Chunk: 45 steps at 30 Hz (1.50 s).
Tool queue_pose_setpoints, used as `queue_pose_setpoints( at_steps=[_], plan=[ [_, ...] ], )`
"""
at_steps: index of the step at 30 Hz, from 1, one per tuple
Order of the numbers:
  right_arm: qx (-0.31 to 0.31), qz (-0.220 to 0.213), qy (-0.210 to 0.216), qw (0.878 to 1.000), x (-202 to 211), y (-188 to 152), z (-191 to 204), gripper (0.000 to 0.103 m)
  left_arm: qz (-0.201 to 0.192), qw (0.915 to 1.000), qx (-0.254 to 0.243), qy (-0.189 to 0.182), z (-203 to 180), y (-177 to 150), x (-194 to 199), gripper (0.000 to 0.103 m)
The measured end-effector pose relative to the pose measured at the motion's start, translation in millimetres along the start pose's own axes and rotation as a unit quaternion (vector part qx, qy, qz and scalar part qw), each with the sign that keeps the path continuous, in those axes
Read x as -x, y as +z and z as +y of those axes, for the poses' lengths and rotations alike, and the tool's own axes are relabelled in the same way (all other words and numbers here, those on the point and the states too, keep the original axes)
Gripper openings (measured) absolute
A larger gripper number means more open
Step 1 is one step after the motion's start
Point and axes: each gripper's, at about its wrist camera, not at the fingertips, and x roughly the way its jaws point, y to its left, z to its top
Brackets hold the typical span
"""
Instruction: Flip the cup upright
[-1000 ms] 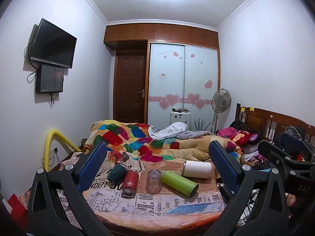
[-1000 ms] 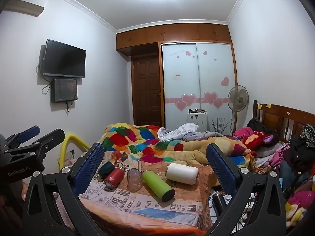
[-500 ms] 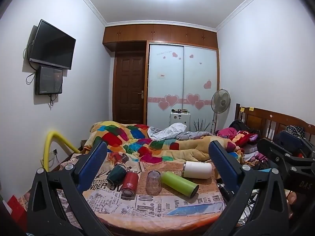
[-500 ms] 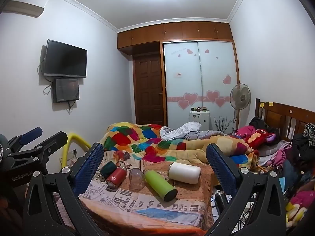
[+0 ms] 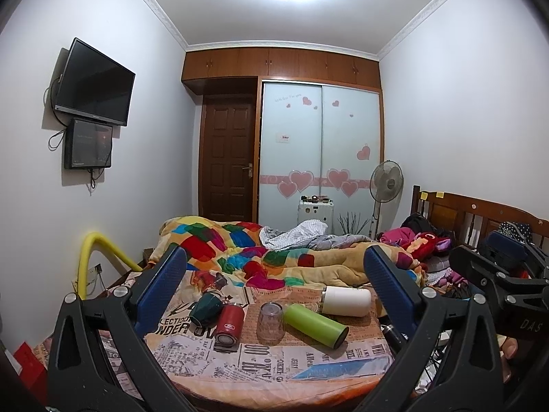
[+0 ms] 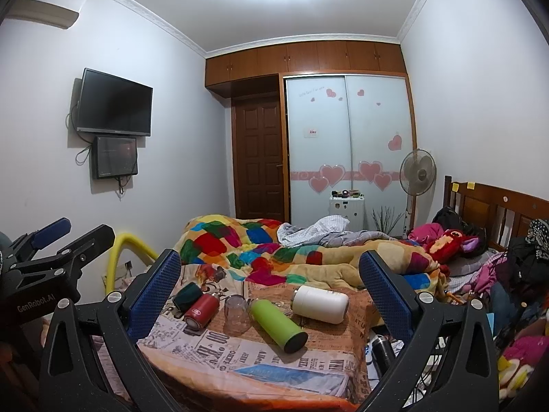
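Left wrist view shows my left claw (image 5: 272, 276) wide open and holding nothing, with the clear cup (image 5: 270, 322) upside down on the bed just ahead, so I should go in slowly and squeeze its sides gently.

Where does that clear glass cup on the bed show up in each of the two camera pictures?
Left wrist view: the clear glass cup stands mouth-down, lower centre, between the red flask and the green bottle.
Right wrist view: the cup sits left of centre, between the same two.
Shared landmark: the green bottle lying beside it.
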Motion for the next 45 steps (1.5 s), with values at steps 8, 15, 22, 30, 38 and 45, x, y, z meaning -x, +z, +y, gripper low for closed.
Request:
queue_pose_setpoints(
  at_steps=[8,15,22,30,38,45],
  plan=[
    [0.003,-0.002,0.001,1.000,2.1,1.6,0.1,0.103,0.000,1.0000,0.001,0.001,0.2,-0.3,1.2,0.103],
    [0.006,-0.006,0.000,1.000,4.7,1.9,1.6,0.103,-0.001,1.0000,0.001,0.001,0.2,0.0,1.2,0.103],
    [0.005,-0.005,0.000,1.000,5.0,2.1,1.5,0.103,-0.001,1.0000,0.000,0.000,0.0,1.6,1.1,0.103],
    [0.006,-0.006,0.001,1.000,5.3,2.3,3.0,0.103,-0.001,1.0000,0.000,0.001,-0.4,2.2,0.7,0.103],
    [0.006,-0.006,0.001,1.000,5.2,2.2,3.4,0.103,-0.002,1.0000,-0.001,0.000,-1.0,3.1,0.2,0.103],
    [0.005,-0.003,0.002,1.000,5.2,1.5,4.0,0.103,-0.001,1.0000,0.000,0.000,-2.2,2.0,0.5,0.103]
  ],
)
